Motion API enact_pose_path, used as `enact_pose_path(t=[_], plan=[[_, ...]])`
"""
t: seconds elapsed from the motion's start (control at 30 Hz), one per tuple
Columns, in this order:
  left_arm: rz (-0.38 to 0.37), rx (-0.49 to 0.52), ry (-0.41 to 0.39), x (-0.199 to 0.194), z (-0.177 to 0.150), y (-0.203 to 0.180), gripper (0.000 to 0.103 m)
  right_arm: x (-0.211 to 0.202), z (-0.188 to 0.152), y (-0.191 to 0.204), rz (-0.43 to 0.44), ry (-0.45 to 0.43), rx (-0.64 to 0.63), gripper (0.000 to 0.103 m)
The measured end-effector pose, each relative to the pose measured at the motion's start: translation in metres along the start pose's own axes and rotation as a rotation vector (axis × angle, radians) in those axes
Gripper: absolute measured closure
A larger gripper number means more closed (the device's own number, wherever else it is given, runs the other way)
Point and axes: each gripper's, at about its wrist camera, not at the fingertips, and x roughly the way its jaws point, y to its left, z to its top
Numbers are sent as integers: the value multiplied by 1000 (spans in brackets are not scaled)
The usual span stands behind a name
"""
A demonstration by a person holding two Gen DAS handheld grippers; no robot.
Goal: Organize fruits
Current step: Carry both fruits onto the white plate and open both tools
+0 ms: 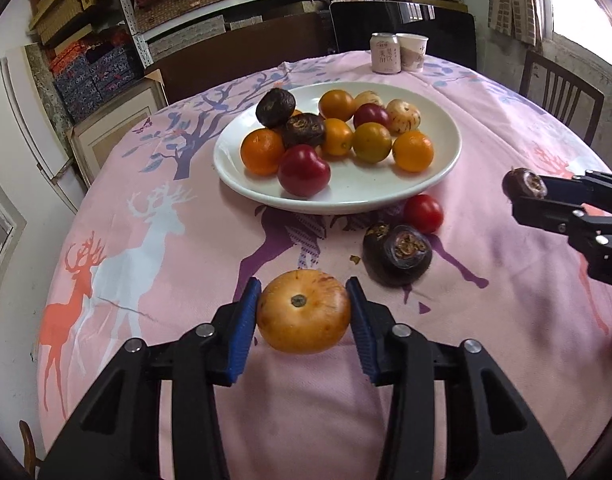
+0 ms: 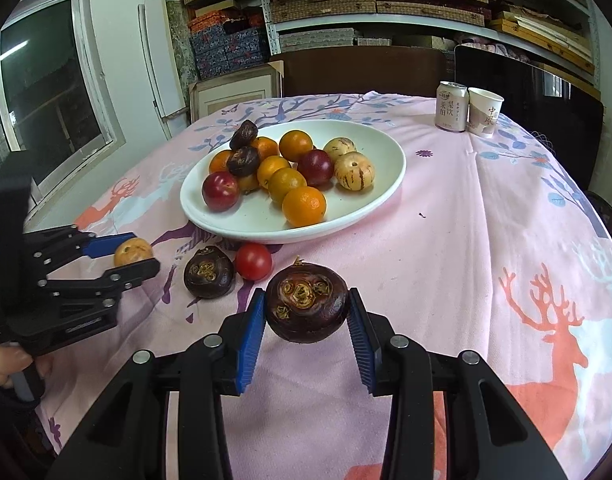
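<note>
**Both grippers loaded, two fruits left on the cloth**

Shelves of woven boxes are seen behind a round table spread with a pink deer-print cloth [image 1: 178,264]. A white plate [image 1: 437,176] near the middle is heaped with oranges, plums, pale striped melons and dark water chestnuts; a can [image 2: 450,106] and cup [image 2: 483,112] are set at the far edge.

The left gripper [image 1: 304,312] is closed to about half its span on a yellow fruit [image 1: 304,310], which is pinched across its widest part with the stem end facing the camera. The right gripper [image 2: 306,306] is closed likewise on a chestnut [image 2: 306,302], held at its flanks and apparently raised off the cloth. A second chestnut [image 1: 397,254] and a tomato [image 1: 423,213] are left on the cloth just beside the plate's near rim.

The yellow fruit is judged smooth, light and easily bruised, so a gentle hold across the middle is suited. The chestnuts are judged firm, with rough flaking skin that is gripped well. The tomato is judged soft and slippery, and is best taken lightly at its sides.
</note>
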Motion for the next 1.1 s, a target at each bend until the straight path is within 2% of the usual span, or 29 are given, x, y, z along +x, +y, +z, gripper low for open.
enact_pose_path(t=[0.23, 0.5, 0.77, 1.1], plan=[[-14, 1, -109, -51, 1, -14, 60, -15, -7, 8, -4, -28, -11, 62], [-24, -9, -179, -86, 2, -22, 60, -56, -8, 15, -3, -85, -30, 62], [-20, -11, -214, -102, 5, -26, 60, -87, 6, 14, 5, -145, -40, 62], [-42, -31, -224, -92, 22, -20, 60, -91, 28, 1, 22, -169, -18, 62]])
